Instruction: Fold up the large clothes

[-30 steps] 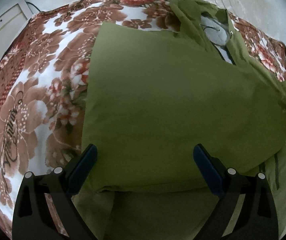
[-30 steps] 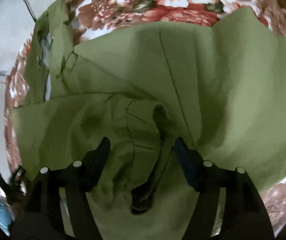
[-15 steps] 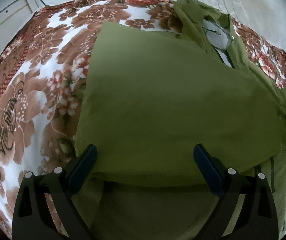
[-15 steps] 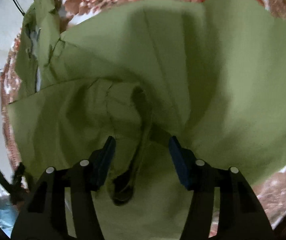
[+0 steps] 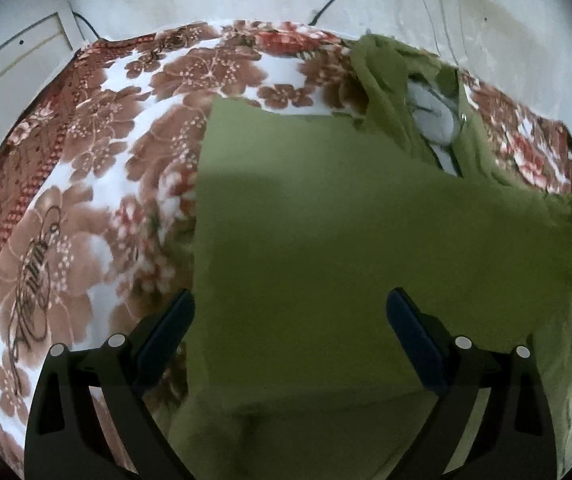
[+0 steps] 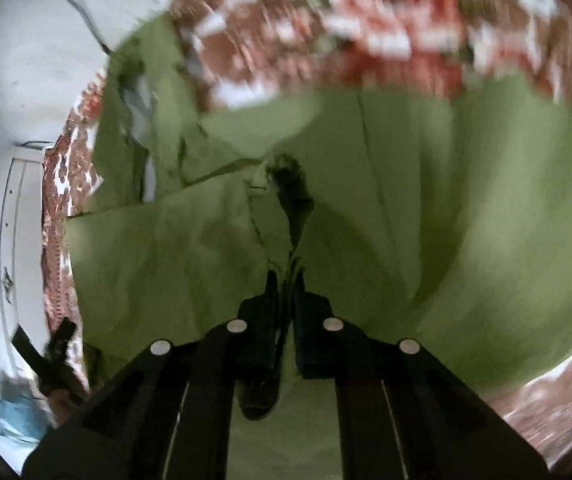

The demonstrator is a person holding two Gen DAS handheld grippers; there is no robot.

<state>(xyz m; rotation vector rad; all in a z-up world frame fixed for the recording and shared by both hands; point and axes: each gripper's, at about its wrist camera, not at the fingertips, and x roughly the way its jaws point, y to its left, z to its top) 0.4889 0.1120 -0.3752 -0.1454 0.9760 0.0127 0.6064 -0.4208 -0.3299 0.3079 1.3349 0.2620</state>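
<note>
A floral bedspread (image 5: 97, 184) carries the green garment (image 5: 326, 240), its collar toward one o'clock. The left gripper (image 5: 290, 320) hovers with jaws wide; the right gripper (image 6: 284, 280) has just closed its jaws, pinching a fabric fold

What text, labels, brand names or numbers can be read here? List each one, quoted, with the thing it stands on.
Dark cursive lettering on the floral blanket: one script word, too distorted and blurred to read.
Green garment: no print, tag or label shows in either view.
Left claw and right claw: no markings visible.
Nothing else carries text.
</note>
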